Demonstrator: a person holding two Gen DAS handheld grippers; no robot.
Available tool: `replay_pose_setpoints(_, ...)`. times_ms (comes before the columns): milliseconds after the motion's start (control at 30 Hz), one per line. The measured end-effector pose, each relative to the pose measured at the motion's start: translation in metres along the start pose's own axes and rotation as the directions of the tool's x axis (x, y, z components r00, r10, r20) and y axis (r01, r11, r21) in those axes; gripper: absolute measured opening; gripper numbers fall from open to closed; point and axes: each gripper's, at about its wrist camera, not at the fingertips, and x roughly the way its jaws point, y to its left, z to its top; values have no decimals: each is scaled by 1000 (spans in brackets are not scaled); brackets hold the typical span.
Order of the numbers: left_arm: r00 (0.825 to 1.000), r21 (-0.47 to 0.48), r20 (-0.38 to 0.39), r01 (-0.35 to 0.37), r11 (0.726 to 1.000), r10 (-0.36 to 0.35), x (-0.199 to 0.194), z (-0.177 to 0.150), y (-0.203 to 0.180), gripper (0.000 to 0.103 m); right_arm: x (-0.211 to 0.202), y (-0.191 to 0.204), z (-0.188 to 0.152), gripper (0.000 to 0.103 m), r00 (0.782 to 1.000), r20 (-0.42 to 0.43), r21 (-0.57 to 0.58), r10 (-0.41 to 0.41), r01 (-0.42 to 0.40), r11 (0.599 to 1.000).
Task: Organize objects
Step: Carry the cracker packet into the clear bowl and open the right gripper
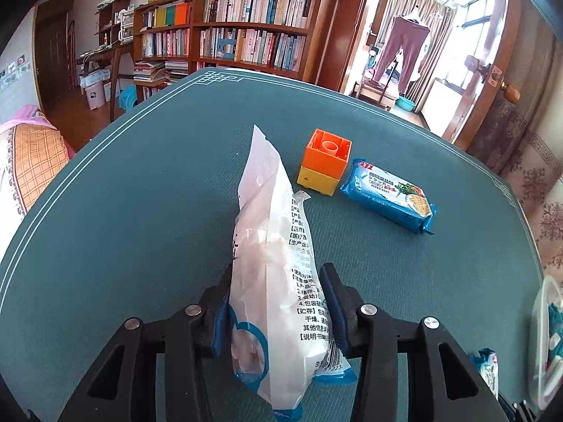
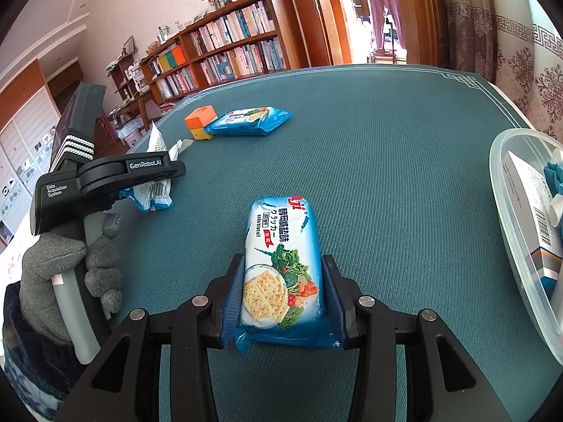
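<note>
My left gripper [image 1: 278, 274] is shut on a long white plastic bag [image 1: 271, 242] with blue ends and printed text, which sticks out forward over the green table mat [image 1: 140, 211]. My right gripper [image 2: 283, 263] is shut on a blue cracker packet [image 2: 281, 267] pictured with crackers and vegetables. The left gripper with its bag also shows in the right wrist view [image 2: 140, 172], at the left, held by a grey-gloved hand. A second blue cracker packet [image 1: 388, 197] lies beside an orange-and-yellow toy block [image 1: 325, 161]; both also show in the right wrist view, packet [image 2: 248, 121] and block [image 2: 200, 121].
A clear plastic bin [image 2: 510, 218] with boxes and packets in it stands at the table's right edge; it also shows in the left wrist view [image 1: 538, 327]. Bookshelves [image 1: 246, 31] and an open doorway [image 1: 415, 42] lie beyond the table's far edge.
</note>
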Motion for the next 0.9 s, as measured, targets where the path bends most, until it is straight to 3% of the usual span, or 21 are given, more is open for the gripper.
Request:
replay_pose_setpoints(200,998,19,36,52,998,-53,-20,-6,2,47,0,0,0,43,1000,0,-1,-2,2,1000)
replay_pose_setpoints(567,984,131,60,157,979,-166,-41,-22,-28,47,-1,-1,0,43,1000,0,-5,-6,6,1000)
replay_pose_setpoints(900,979,198,70,175,965,-191,-48,-33,-44,47,-10,-3,0,42,999,31,12,-37,36,999)
